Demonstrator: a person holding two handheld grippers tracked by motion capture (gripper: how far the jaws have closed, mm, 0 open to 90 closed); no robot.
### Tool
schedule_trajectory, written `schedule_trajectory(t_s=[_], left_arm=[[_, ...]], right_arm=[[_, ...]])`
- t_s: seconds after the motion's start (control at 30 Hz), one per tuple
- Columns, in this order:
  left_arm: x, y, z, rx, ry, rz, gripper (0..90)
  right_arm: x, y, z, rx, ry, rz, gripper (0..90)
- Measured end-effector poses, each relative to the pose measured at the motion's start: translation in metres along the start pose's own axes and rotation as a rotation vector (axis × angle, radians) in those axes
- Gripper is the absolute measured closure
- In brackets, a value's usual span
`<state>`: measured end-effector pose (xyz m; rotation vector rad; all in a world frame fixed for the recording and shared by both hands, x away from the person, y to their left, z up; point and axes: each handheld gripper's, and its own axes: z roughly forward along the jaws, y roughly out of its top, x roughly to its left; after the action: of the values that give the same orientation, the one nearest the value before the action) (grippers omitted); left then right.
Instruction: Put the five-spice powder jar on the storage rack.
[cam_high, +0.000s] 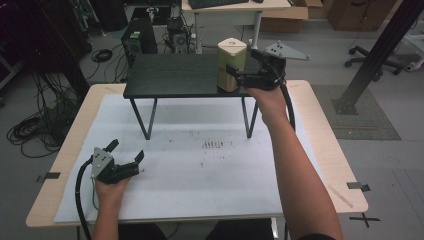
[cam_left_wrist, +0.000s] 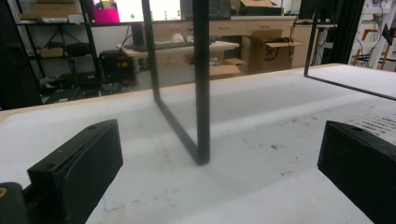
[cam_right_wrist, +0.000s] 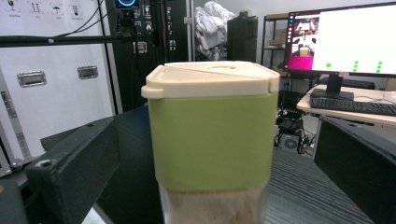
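Note:
A square jar (cam_high: 231, 52) with a cream lid and a green band stands upright on the right end of a low black stand (cam_high: 175, 75). My right gripper (cam_high: 243, 67) is open, and the jar (cam_right_wrist: 210, 135) sits between its jaws with a gap on each side. Below the green band the jar is clear and holds a pale powder. My left gripper (cam_high: 127, 150) rests open on the white sheet (cam_high: 200, 170) at the near left, with nothing between its jaws. In the left gripper view, that gripper (cam_left_wrist: 219, 168) faces a black leg of the stand (cam_left_wrist: 201, 93).
The stand's thin black legs (cam_high: 146, 117) rise from the white sheet on a wooden table (cam_high: 320, 130). Dark specks (cam_high: 214, 145) mark the sheet's middle. Beyond the table are a desk (cam_high: 235, 9), cables (cam_high: 30, 130) and an office chair (cam_high: 372, 57) on the floor.

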<state>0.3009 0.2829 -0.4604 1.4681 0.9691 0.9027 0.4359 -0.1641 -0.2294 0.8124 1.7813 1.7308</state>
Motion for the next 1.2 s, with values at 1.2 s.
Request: schedule_trajectory(t_s=[1.2], left_arm=[[0.000,0.000,0.000,-0.002,-0.006,-0.001,0.4]], right_arm=[[0.002,-0.062,-0.074,-0.009,0.006,-0.009,0.0]])
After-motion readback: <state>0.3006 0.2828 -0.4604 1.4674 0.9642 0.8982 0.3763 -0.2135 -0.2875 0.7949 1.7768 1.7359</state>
